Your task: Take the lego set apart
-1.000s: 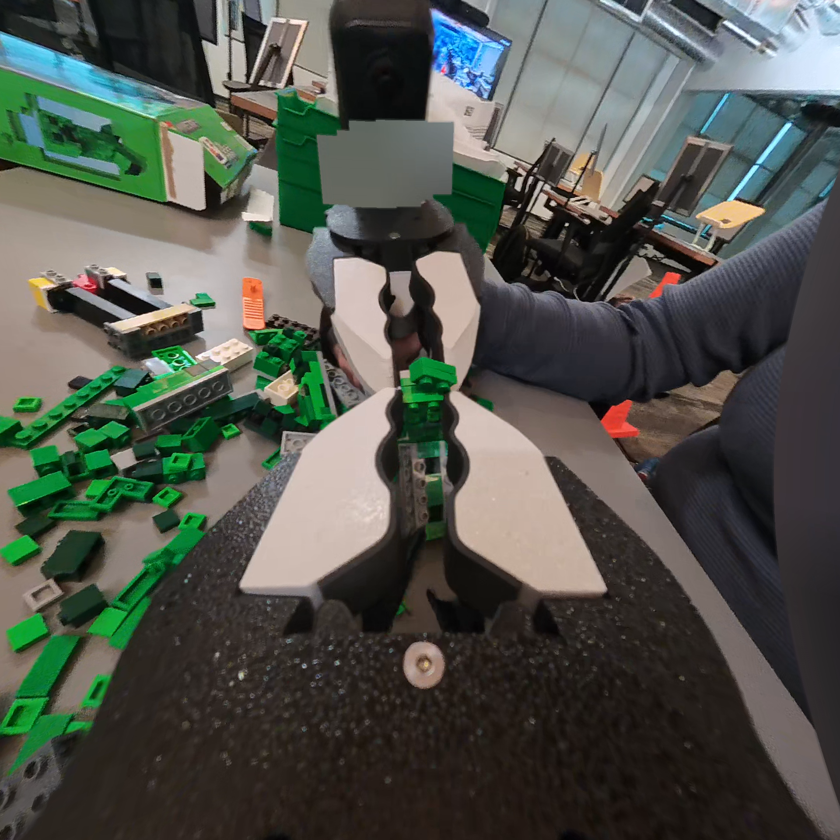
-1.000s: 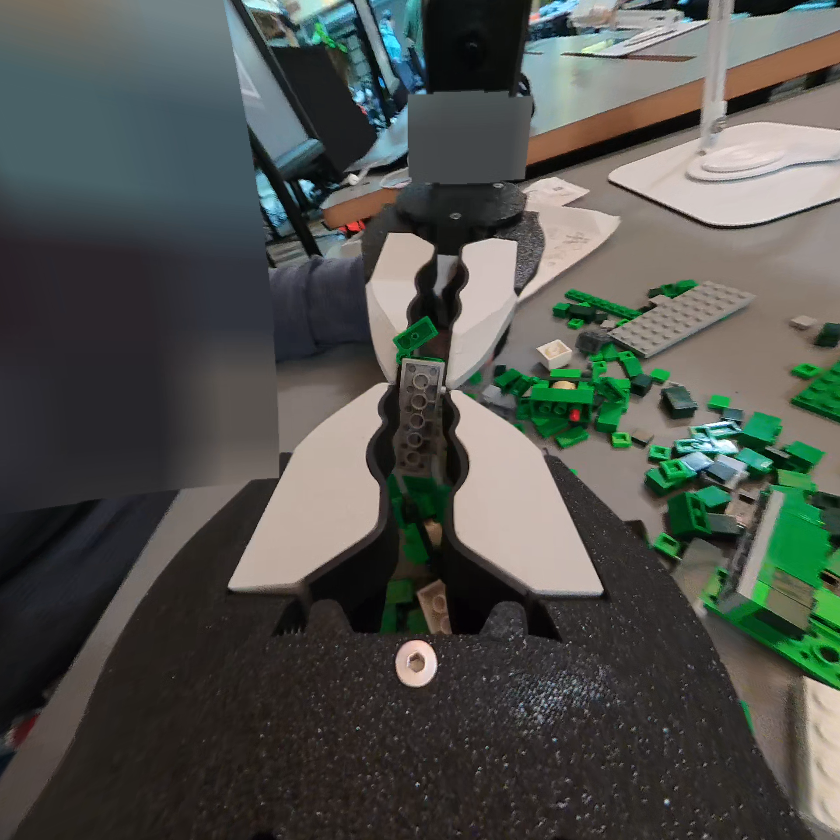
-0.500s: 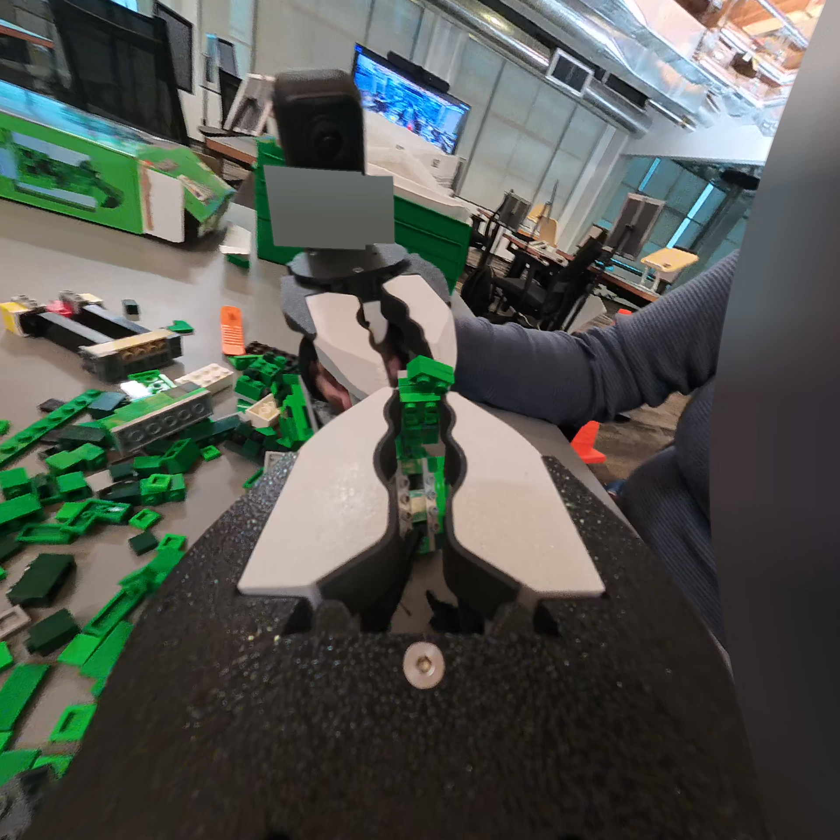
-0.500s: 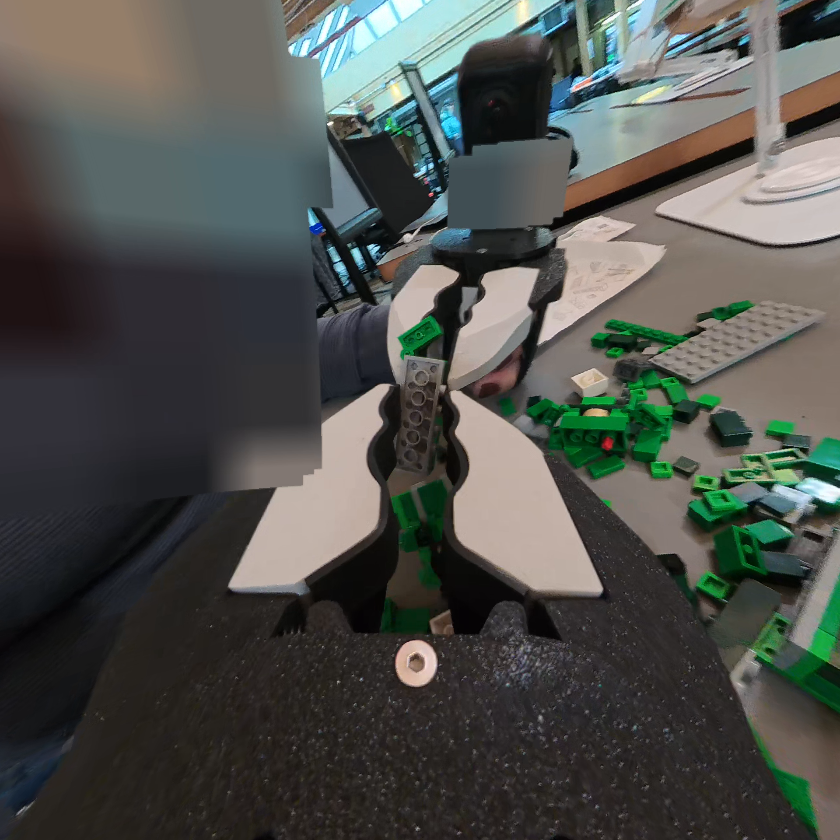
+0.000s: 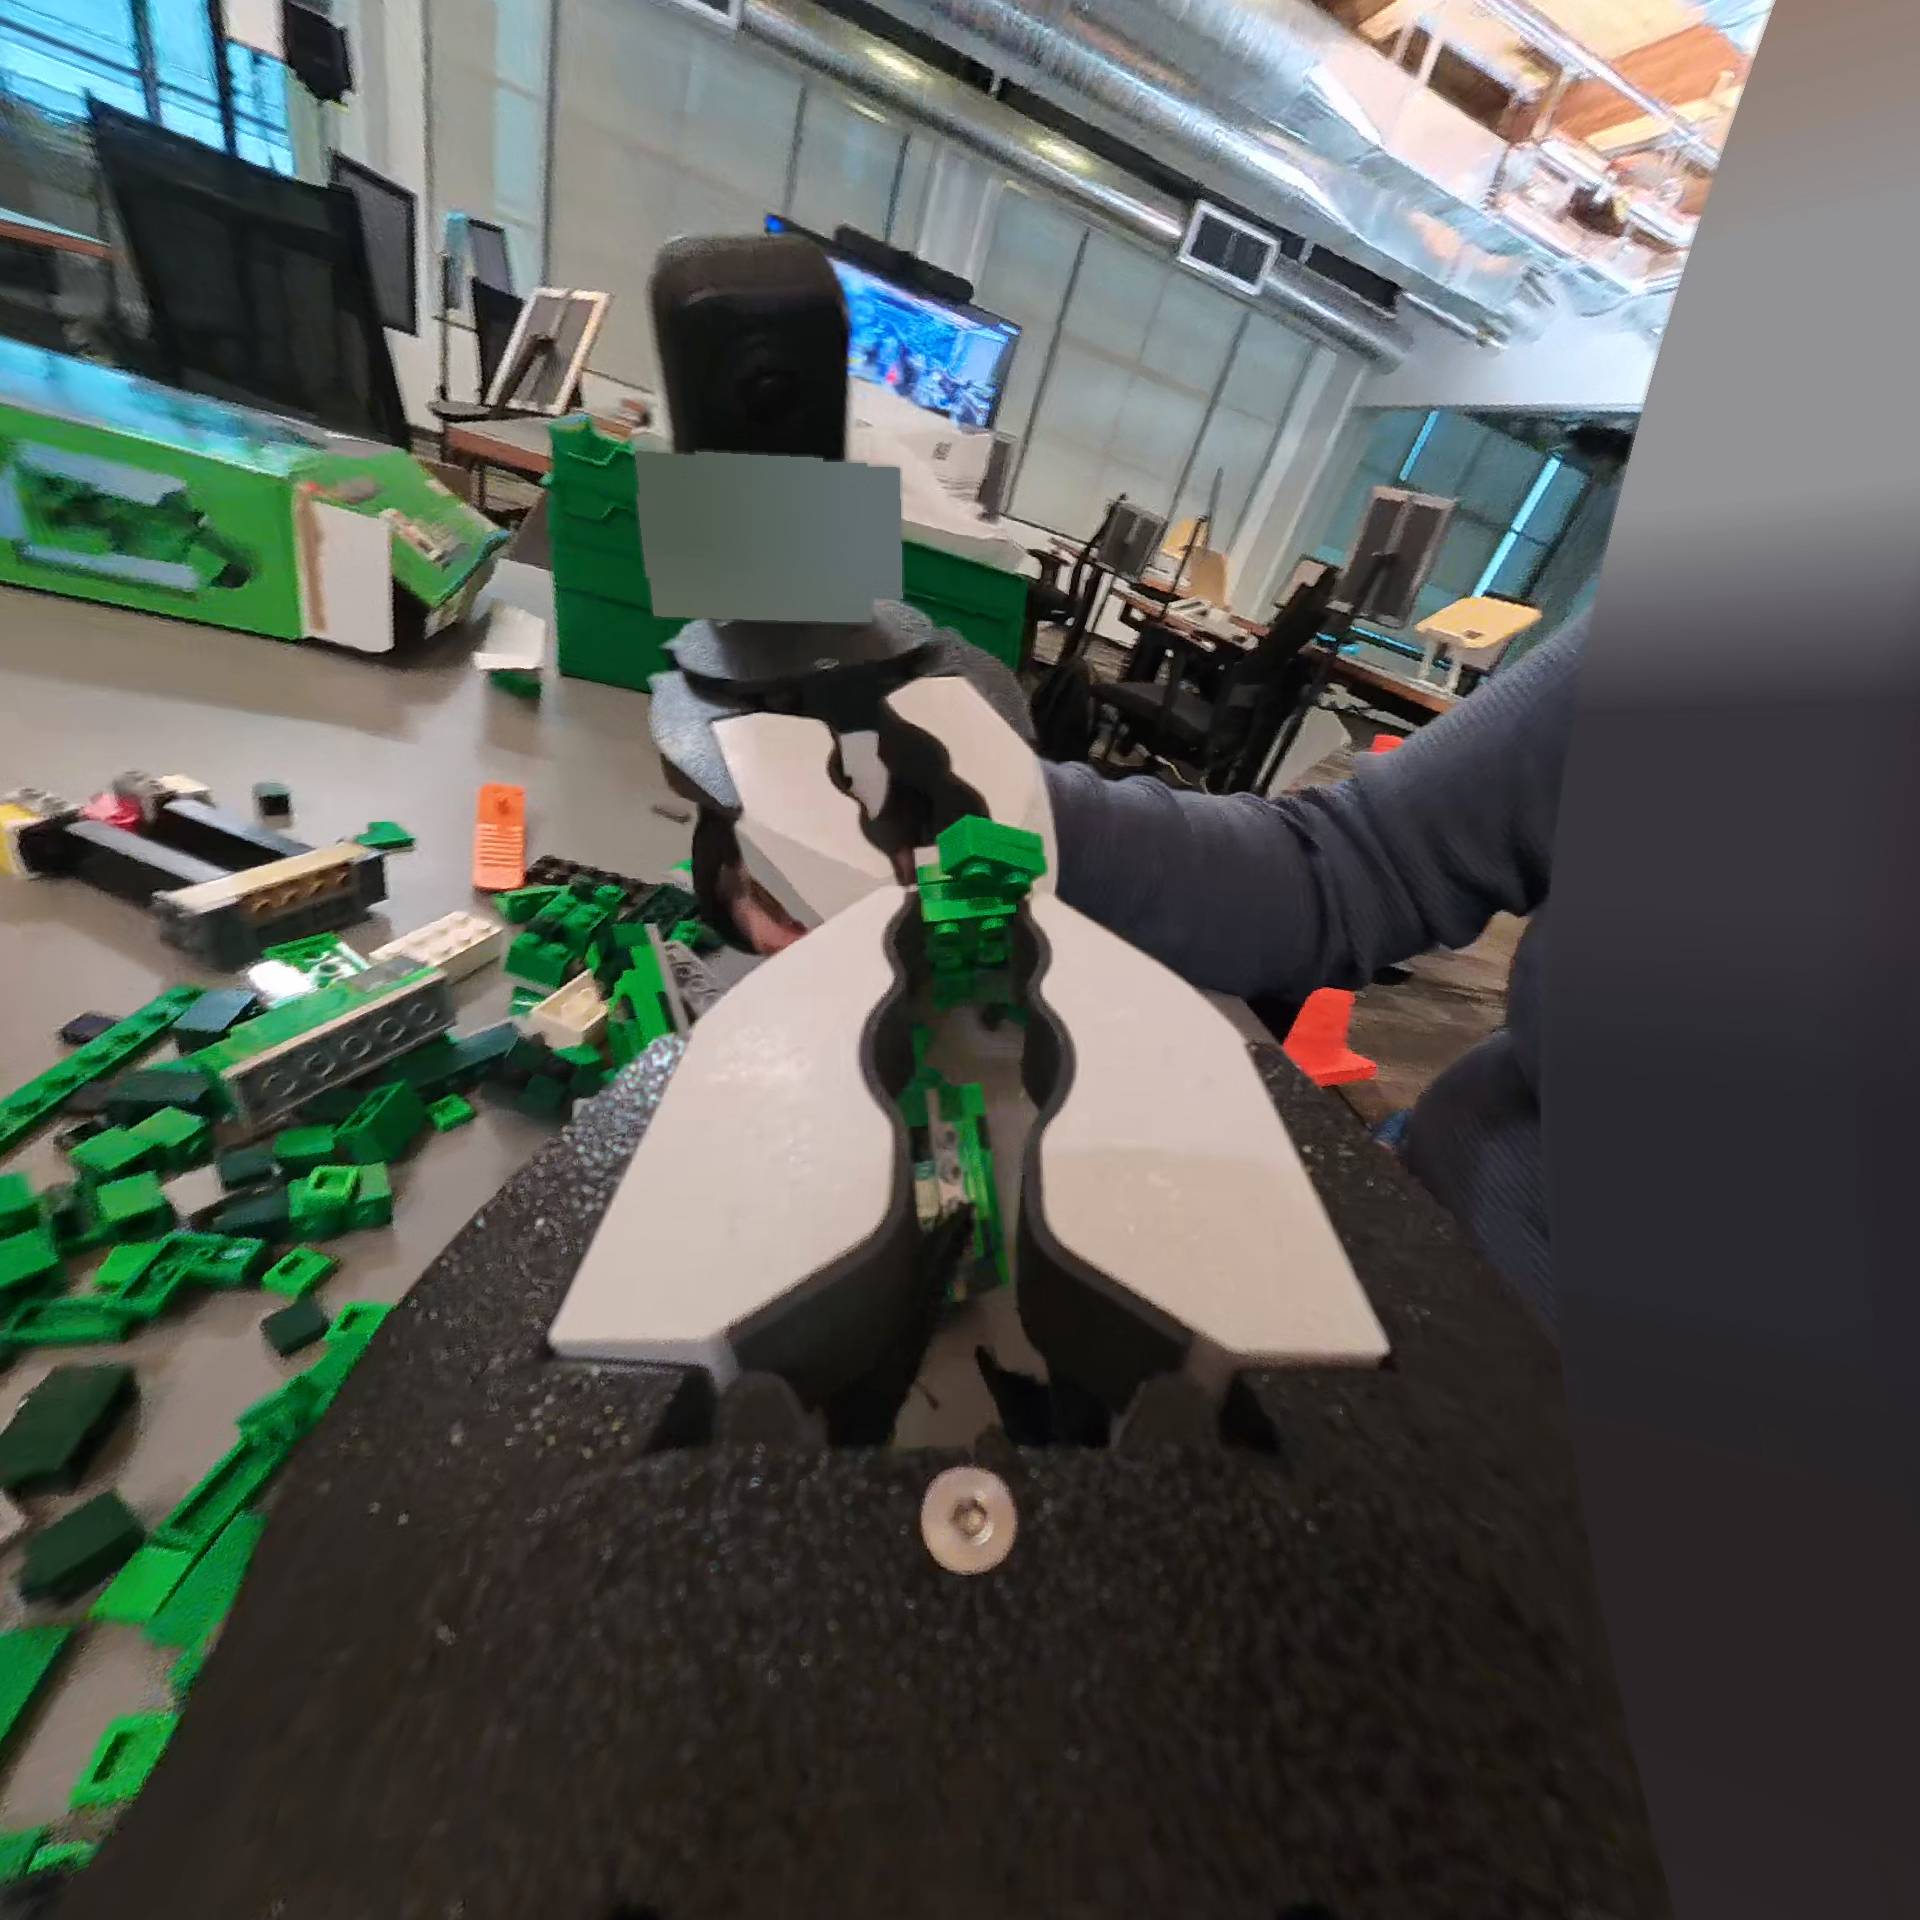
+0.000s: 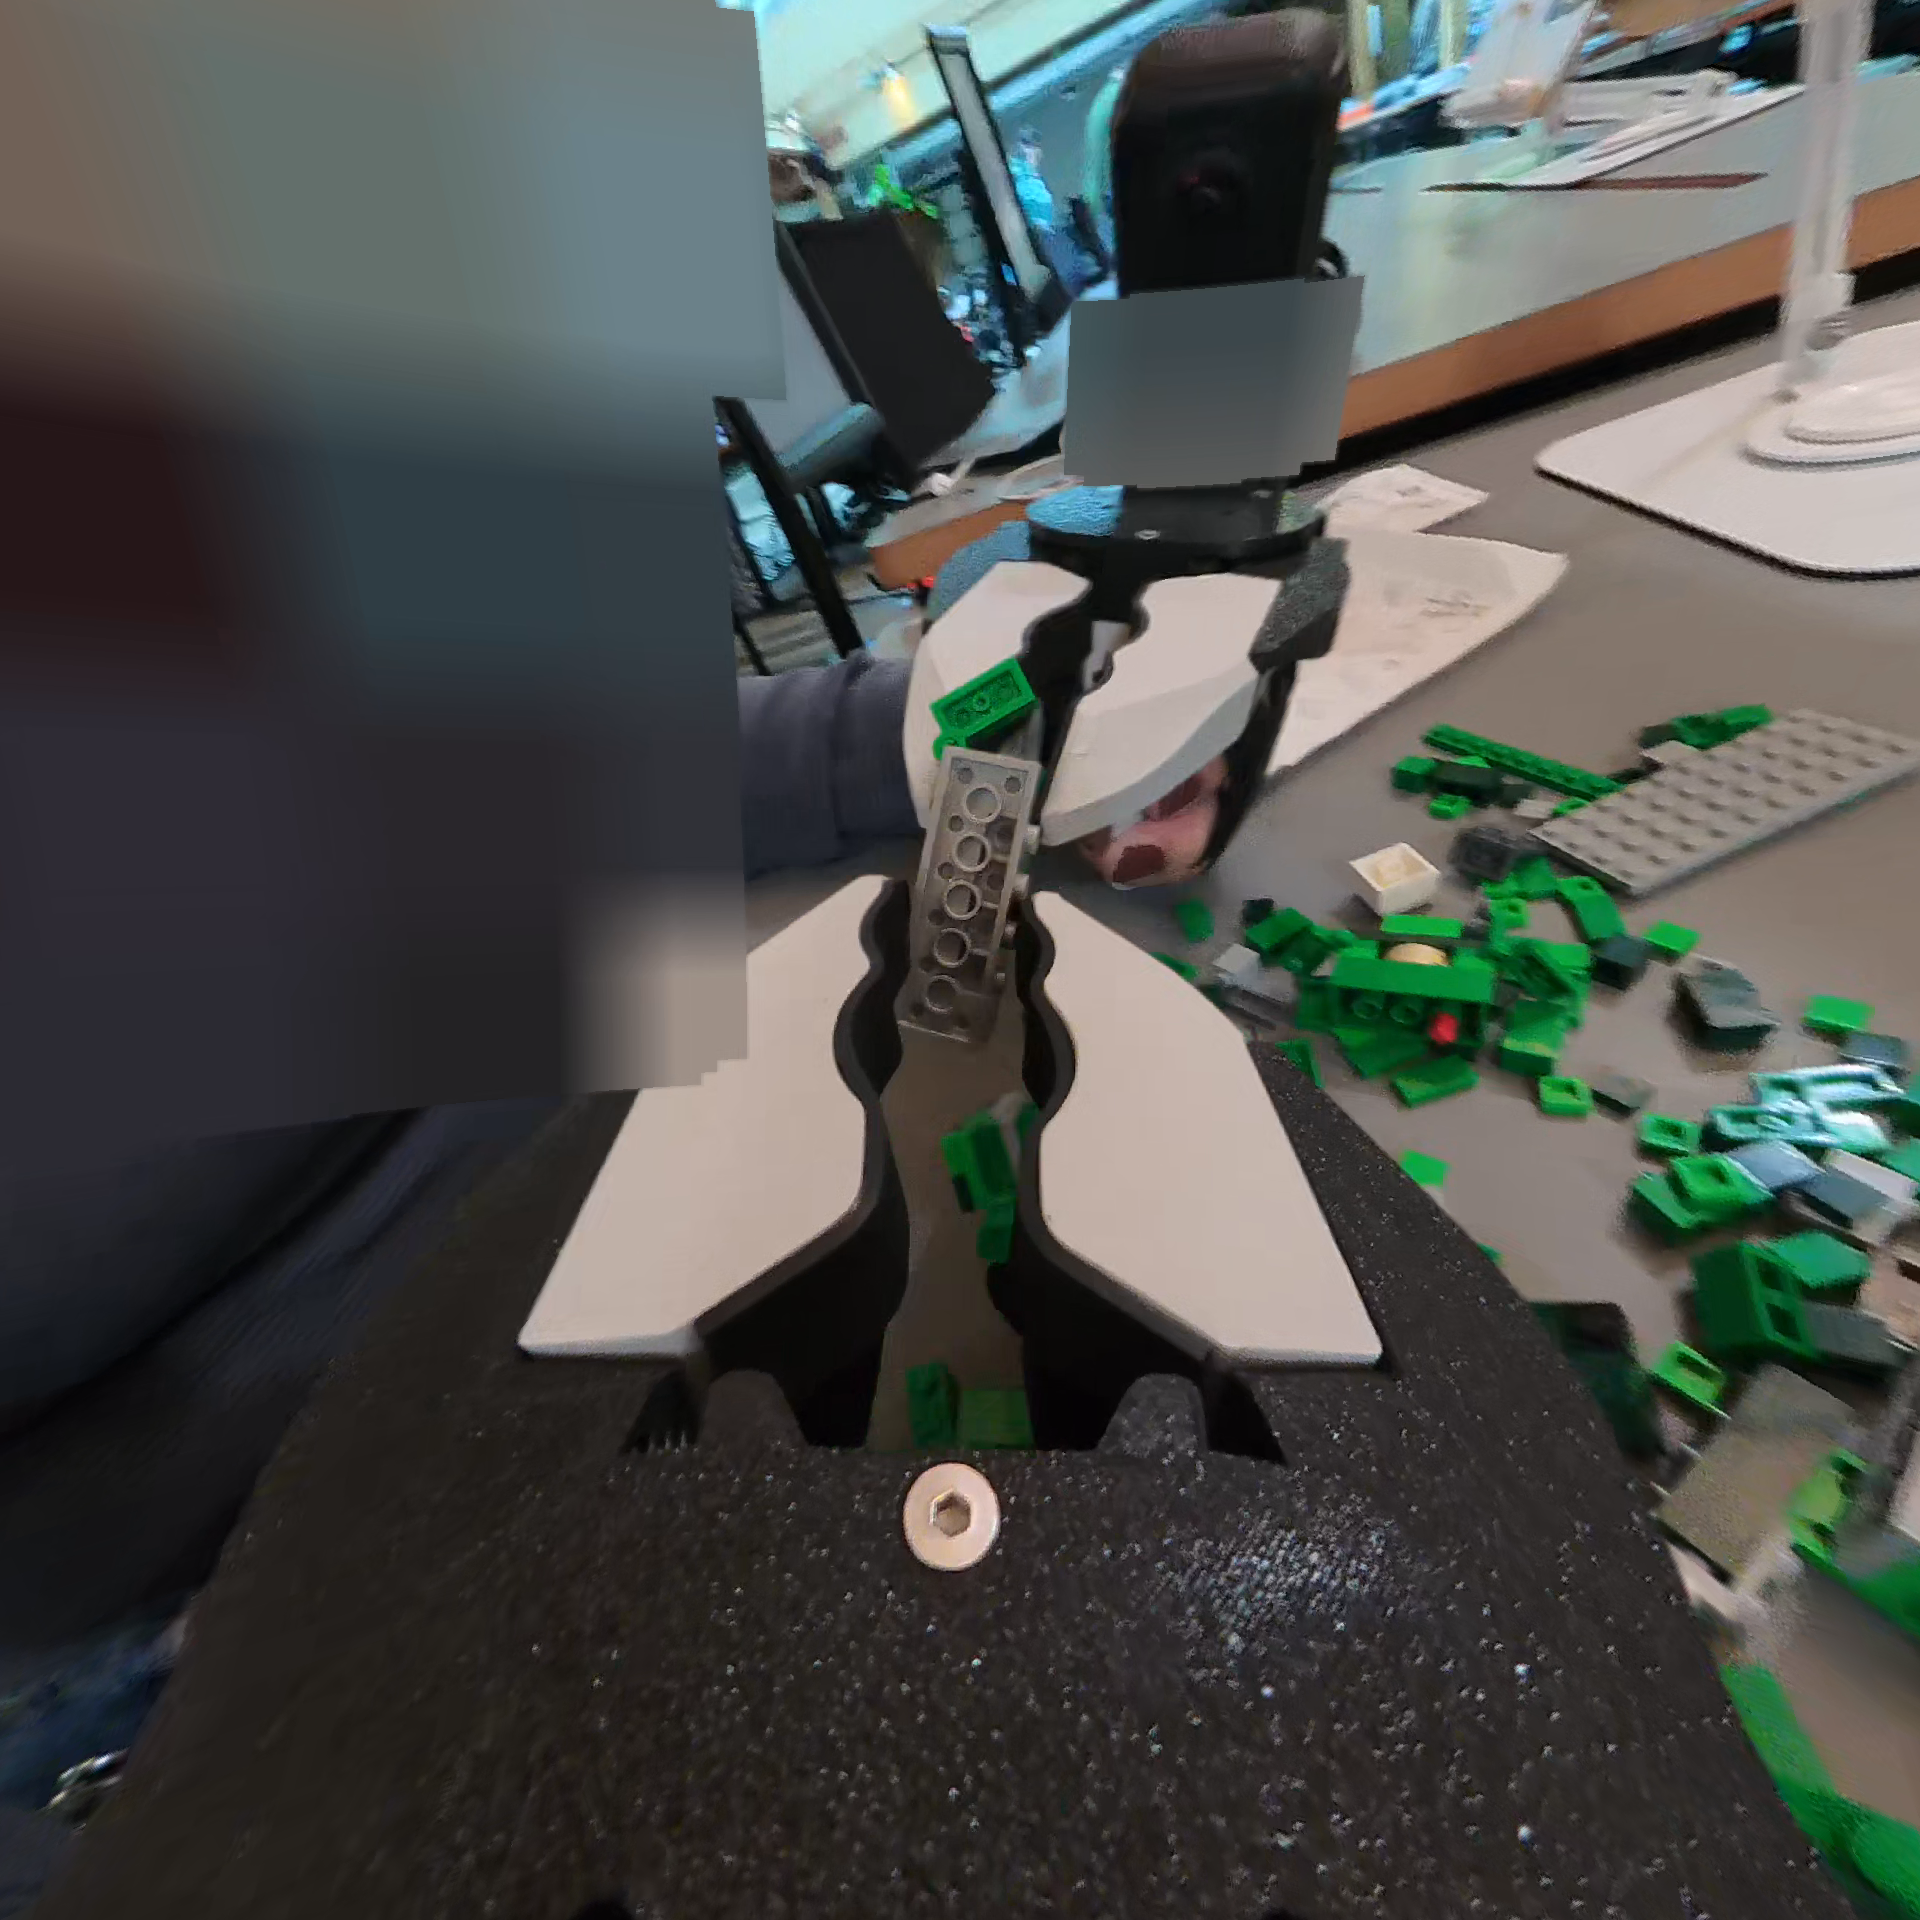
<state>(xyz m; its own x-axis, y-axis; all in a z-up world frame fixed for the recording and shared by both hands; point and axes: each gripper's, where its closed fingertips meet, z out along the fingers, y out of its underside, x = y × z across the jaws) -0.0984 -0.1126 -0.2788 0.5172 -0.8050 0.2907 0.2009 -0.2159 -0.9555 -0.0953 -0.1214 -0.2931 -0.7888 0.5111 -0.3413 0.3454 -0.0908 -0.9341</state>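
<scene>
Held aloft: your left gripper (image 5: 961, 914) pinches a green brick cluster (image 5: 971, 899), your right gripper (image 6: 961, 904) a grey holed plate (image 6: 966, 899), over the brick-strewn counter (image 5: 343, 727).

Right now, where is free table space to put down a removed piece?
Bare grey table lies between the green box and the orange tool. The green brick pile is crowded. In the right wrist view, it is bare between the grey plate and white base.
</scene>
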